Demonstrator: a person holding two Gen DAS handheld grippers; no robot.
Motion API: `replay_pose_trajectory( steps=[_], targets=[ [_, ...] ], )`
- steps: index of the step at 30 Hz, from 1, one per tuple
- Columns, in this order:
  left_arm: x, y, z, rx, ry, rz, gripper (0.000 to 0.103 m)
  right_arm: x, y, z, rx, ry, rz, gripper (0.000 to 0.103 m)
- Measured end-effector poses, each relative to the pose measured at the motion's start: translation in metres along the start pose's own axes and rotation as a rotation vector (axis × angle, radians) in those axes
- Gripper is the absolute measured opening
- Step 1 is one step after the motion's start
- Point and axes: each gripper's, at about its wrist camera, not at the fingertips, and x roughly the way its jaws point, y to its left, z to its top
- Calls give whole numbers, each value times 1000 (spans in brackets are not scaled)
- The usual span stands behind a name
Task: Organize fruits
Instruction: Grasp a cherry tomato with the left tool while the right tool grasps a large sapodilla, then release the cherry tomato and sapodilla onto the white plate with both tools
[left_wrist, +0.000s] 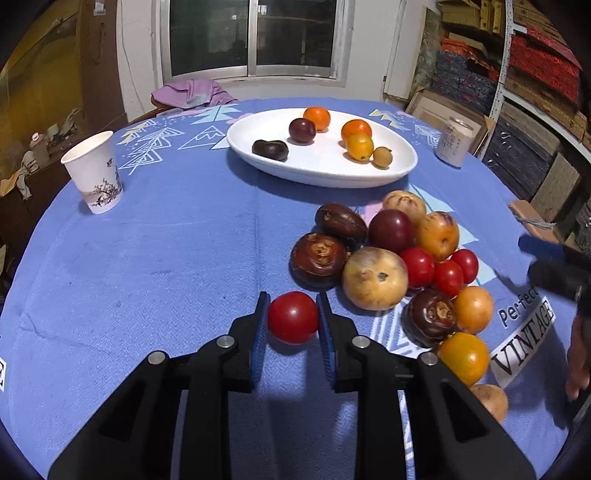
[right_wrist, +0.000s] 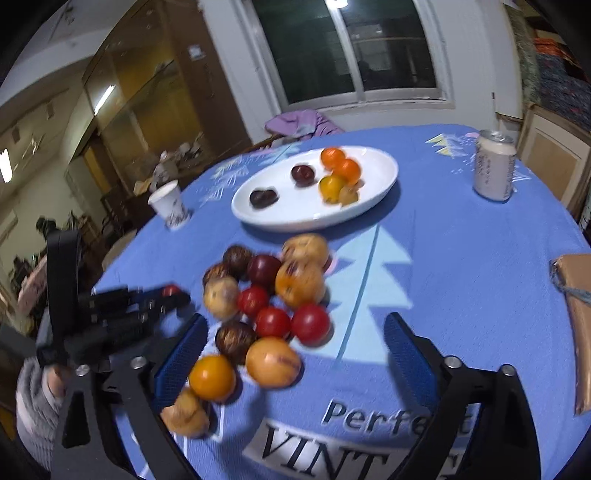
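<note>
In the left wrist view my left gripper (left_wrist: 292, 314) is shut on a red tomato (left_wrist: 293, 318) that rests on the blue tablecloth (left_wrist: 166, 258). Just to its right lies a pile of fruit (left_wrist: 391, 258): brown, tan, orange, plum-coloured and small red ones. Behind the pile, a white oval plate (left_wrist: 369, 181) holds several fruits. My right gripper (right_wrist: 297, 323) stands open over the near end of the pile (right_wrist: 273, 295), and its blue pads (right_wrist: 406, 354) press on nothing. My left gripper (right_wrist: 173, 295) also shows at the left of that view, with the tomato (right_wrist: 170, 290) at its tip.
A paper cup (left_wrist: 94, 173) stands at the left and a drink can (left_wrist: 454, 142) at the far right. A purple cloth (left_wrist: 192, 92) lies beyond the table's far edge. A brown package (right_wrist: 576, 295) sits at the right edge. Shelves of boxes (left_wrist: 535, 92) fill the right.
</note>
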Motion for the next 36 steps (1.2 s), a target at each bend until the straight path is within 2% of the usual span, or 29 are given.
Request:
replay_pose_trajectory(
  steps=[1,3,4,7,10,11,16,19,25,27,31,33,36],
  targets=[
    [2,0,0,4,9,4,25,5,3,-4,-12,27,5,80],
    [7,-2,-2,16,33,8,25,15,7,-10,-20,79,41,59],
    [9,-2,-3,19,39,7,25,20,7,-11,-8,99,60,54],
    [10,-1,-3,19,43,5,25,28,3,-14,26,131,69,49],
    [11,-1,-3,22,47,9,26,33,8,-17,7,149,61,47],
    [12,-1,-4,23,49,12,26,35,10,-18,-4,157,57,43],
    [13,-1,-4,17,47,0,26,35,13,-19,-16,145,59,41],
    [7,-3,-3,13,19,-24,25,24,15,-16,-33,92,73,41],
    [-11,-10,7,42,-63,11,25,8,3,-3,19,23,75,41],
    [-17,-8,23,31,-91,11,25,5,0,15,29,4,76,41],
    [-17,-7,85,16,-136,25,26,2,0,76,9,-52,16,41],
    [-8,-5,110,-22,-151,14,26,12,-1,105,12,-63,-9,41],
    [18,-1,135,-87,-140,-25,26,51,-8,128,53,-21,6,41]
  ],
)
